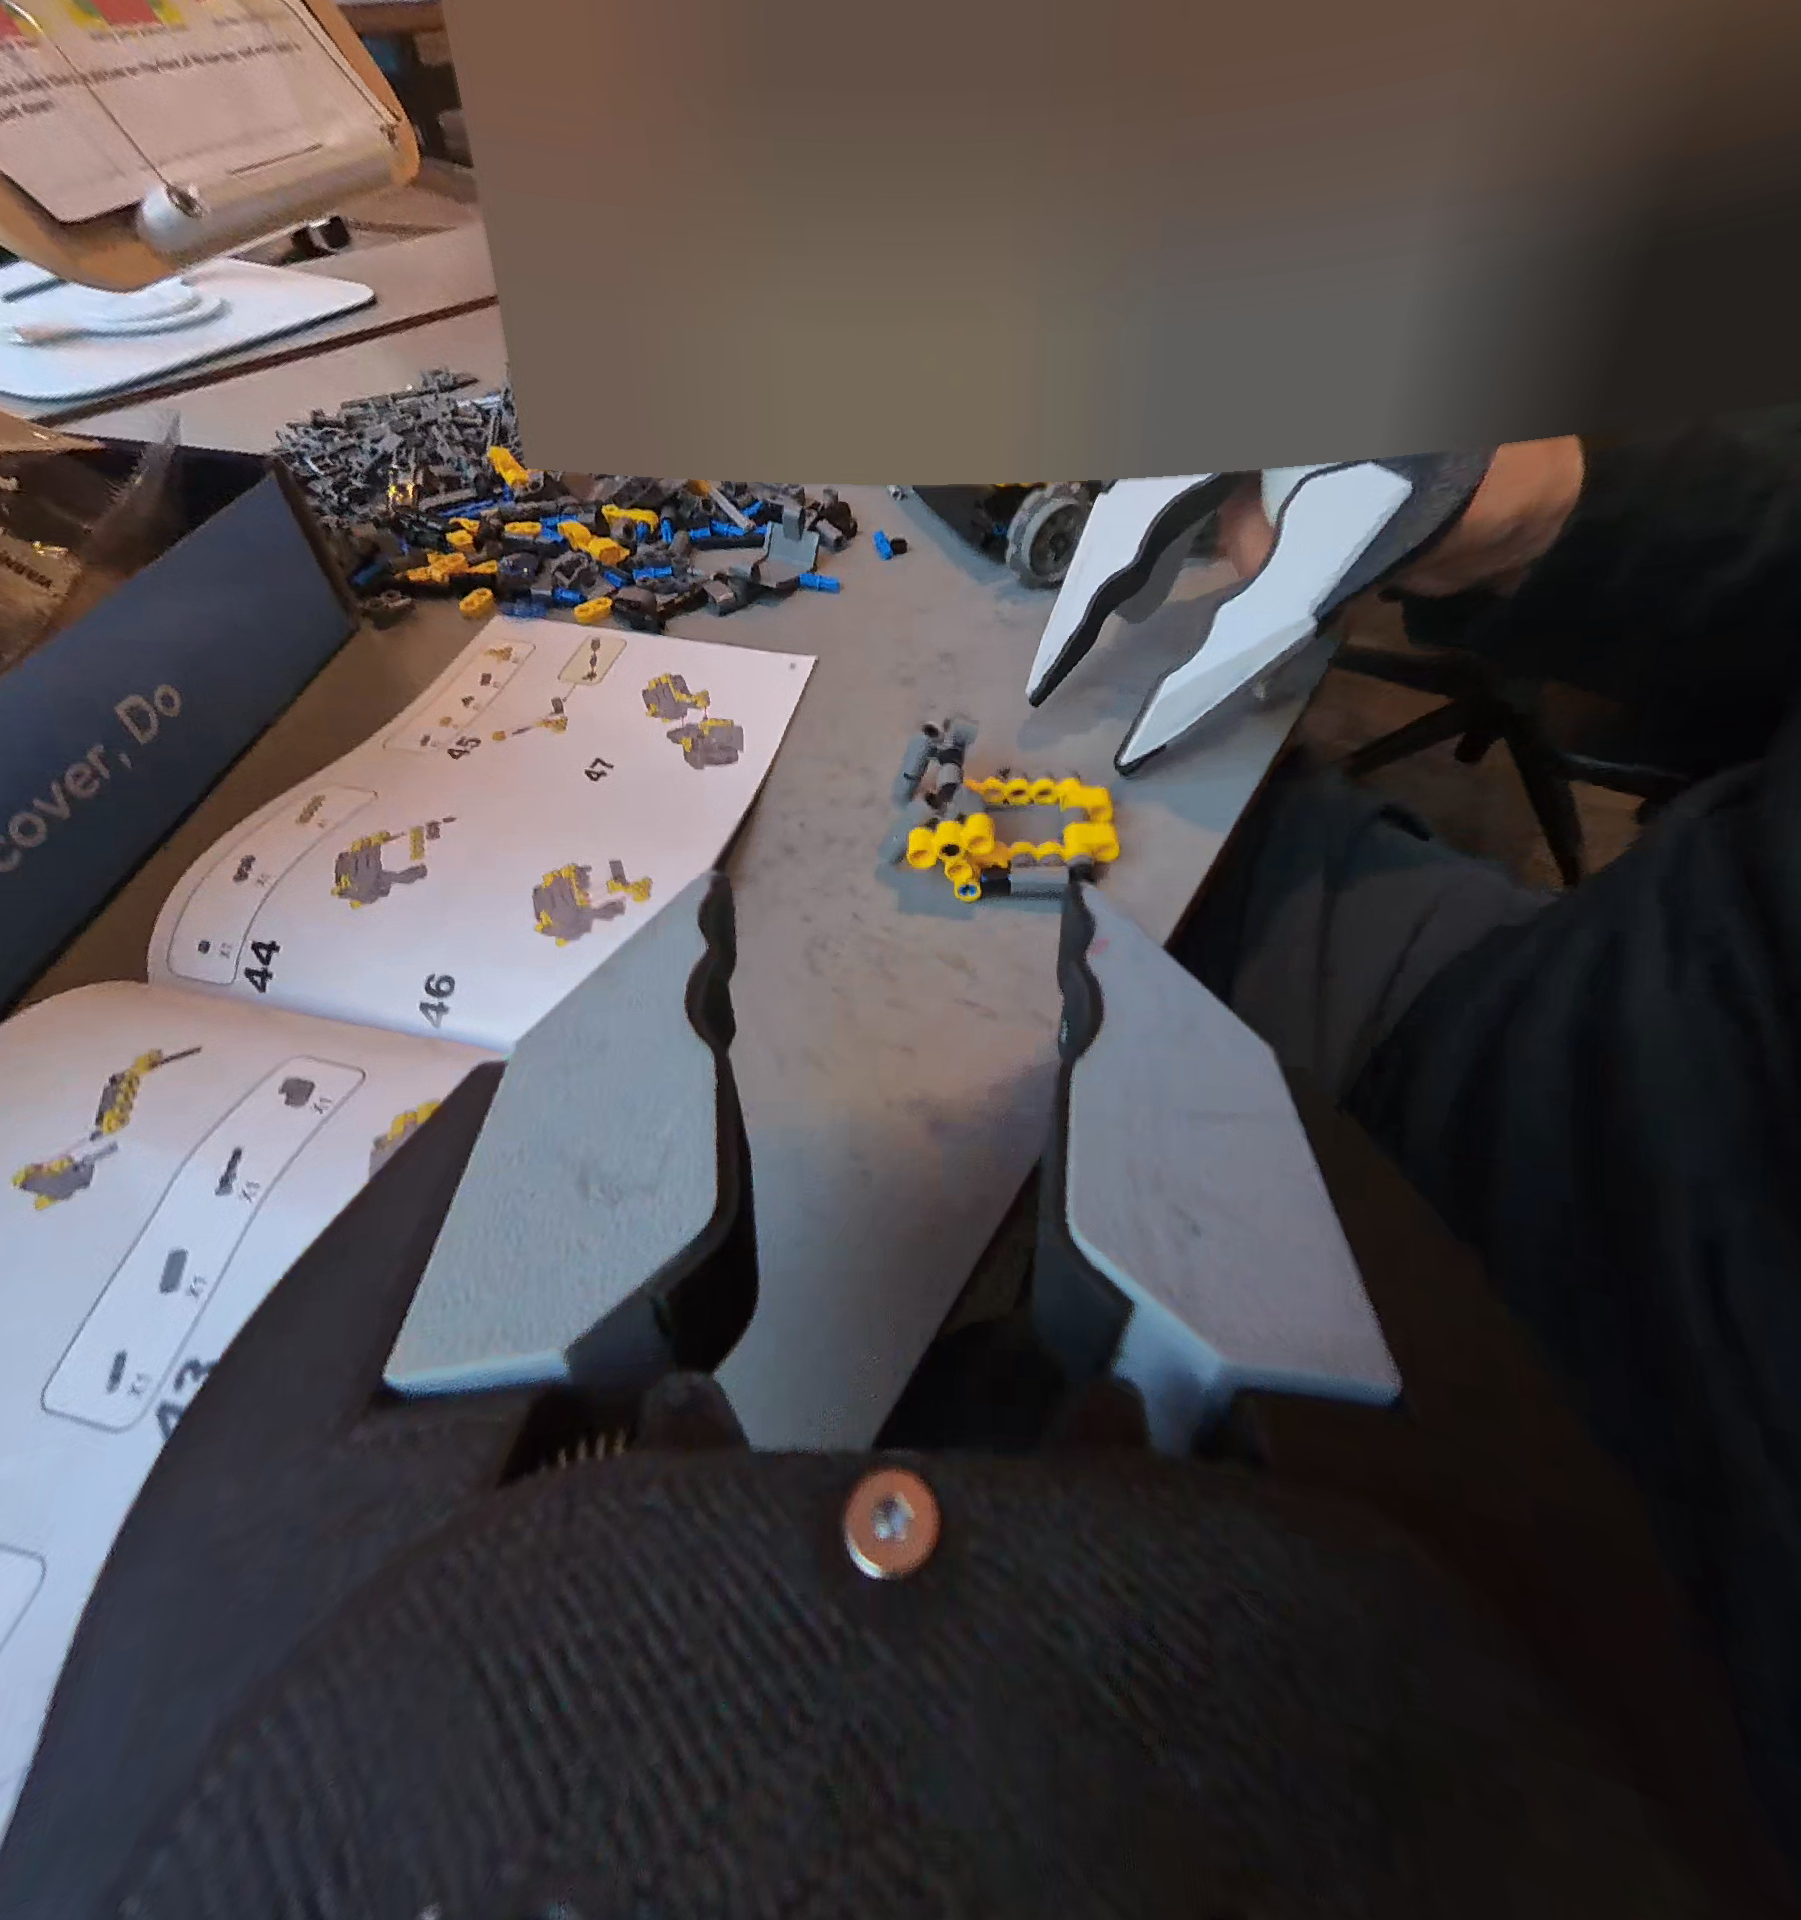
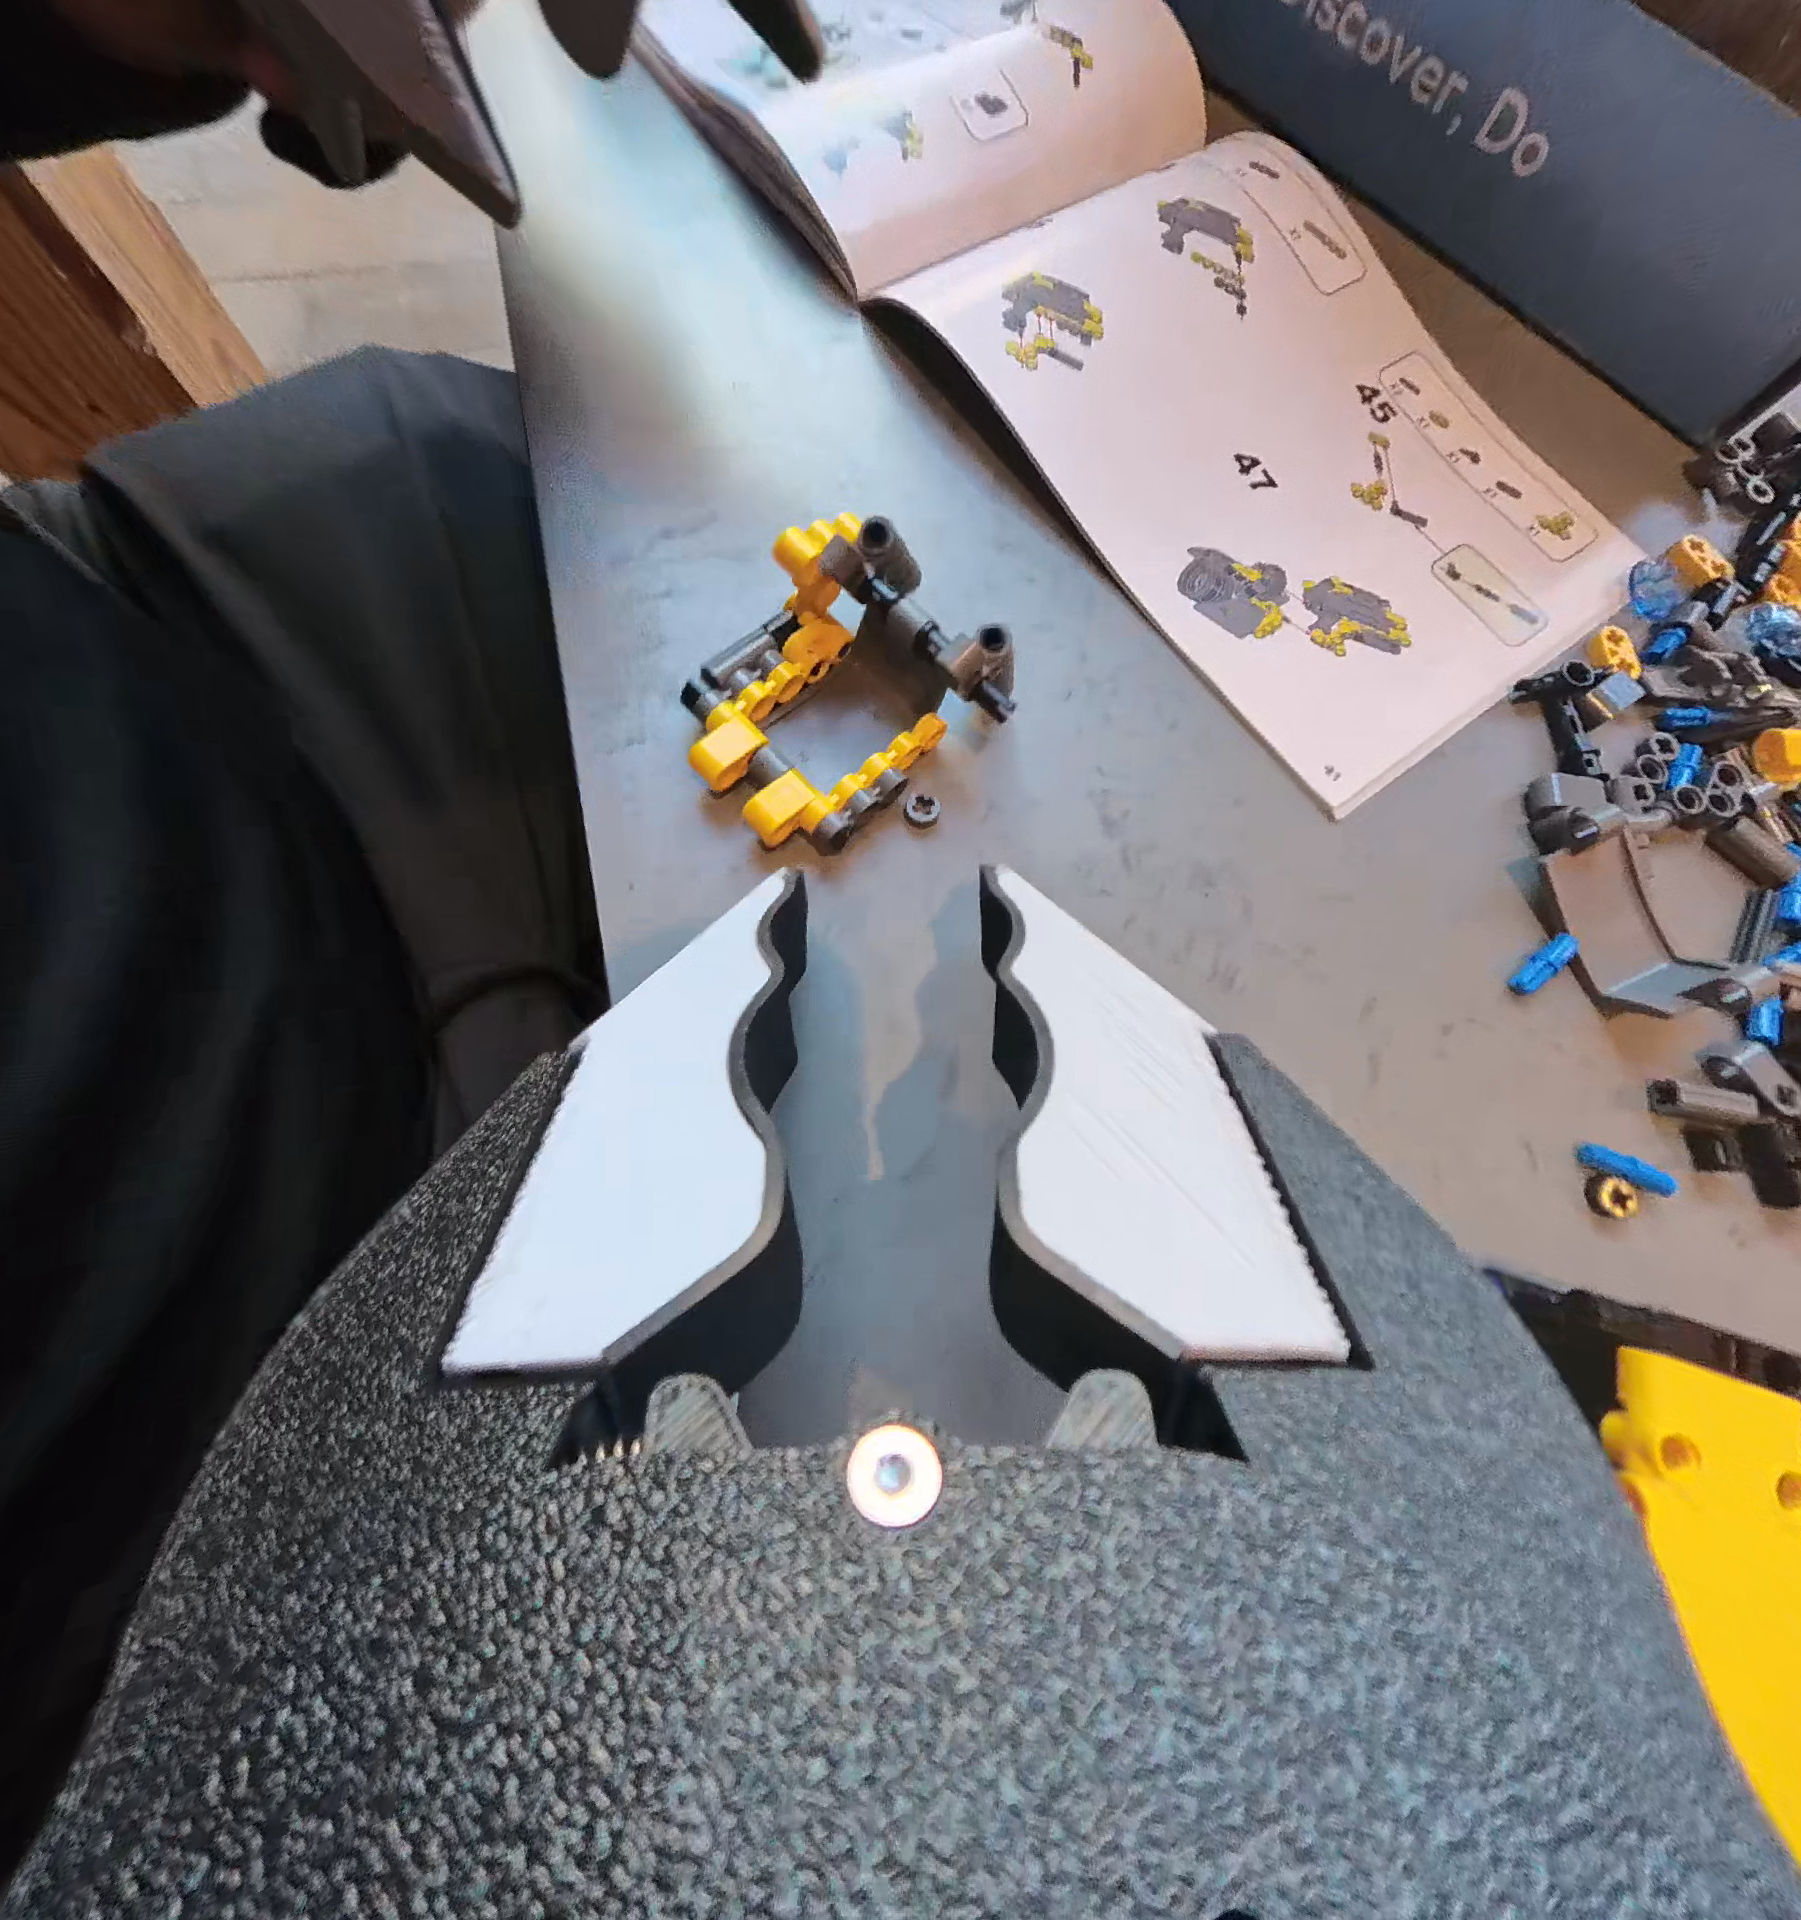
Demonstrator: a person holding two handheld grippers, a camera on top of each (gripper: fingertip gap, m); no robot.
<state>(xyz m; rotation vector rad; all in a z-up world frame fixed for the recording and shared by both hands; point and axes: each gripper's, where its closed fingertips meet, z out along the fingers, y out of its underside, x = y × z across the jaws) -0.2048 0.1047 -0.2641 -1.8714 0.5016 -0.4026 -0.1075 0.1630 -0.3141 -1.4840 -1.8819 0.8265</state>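
A small yellow and dark grey brick frame (image 1: 1010, 831) lies on the grey table near its edge. My left gripper (image 1: 894, 888) is open and empty, with the frame just beyond its right fingertip (image 1: 1075, 909); I cannot tell if they touch. My right gripper (image 2: 891, 878) is open and empty, its tips just short of the frame (image 2: 823, 686). A tiny black round piece (image 2: 922, 810) lies between the frame and the right gripper's tips. The right gripper also shows in the left wrist view (image 1: 1083, 727), beyond the frame.
An open instruction booklet (image 1: 439, 831) (image 2: 1187, 416) lies beside a dark box (image 1: 127, 727) (image 2: 1550, 187). A pile of loose grey, yellow and blue parts (image 1: 584, 551) (image 2: 1727, 779) sits farther along. A yellow panel (image 2: 1727, 1558) lies at the right. The table edge (image 2: 553, 623) borders a person's dark clothing. There is about 12 cm between the tips of the two grippers.
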